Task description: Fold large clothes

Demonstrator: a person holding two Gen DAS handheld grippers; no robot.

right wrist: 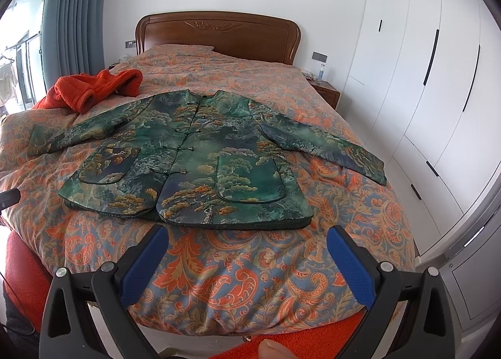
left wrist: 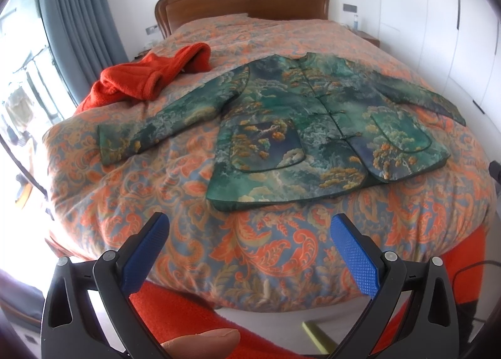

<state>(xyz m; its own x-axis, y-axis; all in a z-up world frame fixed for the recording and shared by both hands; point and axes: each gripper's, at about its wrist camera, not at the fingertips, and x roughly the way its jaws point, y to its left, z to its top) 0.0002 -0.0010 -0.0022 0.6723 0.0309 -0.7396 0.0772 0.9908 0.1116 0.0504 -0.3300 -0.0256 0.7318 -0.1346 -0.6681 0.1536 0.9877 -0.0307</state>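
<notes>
A green jacket (left wrist: 300, 127) (right wrist: 194, 165) printed with trees and clouds lies flat, front up and buttoned, on the bed, both sleeves spread out to the sides. Its hem faces me. My left gripper (left wrist: 250, 233) hovers open over the foot of the bed, short of the hem, nothing between its blue pads. My right gripper (right wrist: 247, 246) is likewise open and empty, just in front of the hem's middle. A fingertip (left wrist: 203, 340) shows at the bottom edge of each wrist view.
A crumpled orange fleece garment (left wrist: 144, 77) (right wrist: 87, 89) lies at the bed's left side, near the jacket's left sleeve. The orange paisley quilt (left wrist: 250, 265) covers the bed. A wooden headboard (right wrist: 219, 30) is at the far end, white wardrobes (right wrist: 438, 77) to the right, and grey curtains (left wrist: 78, 14) to the left.
</notes>
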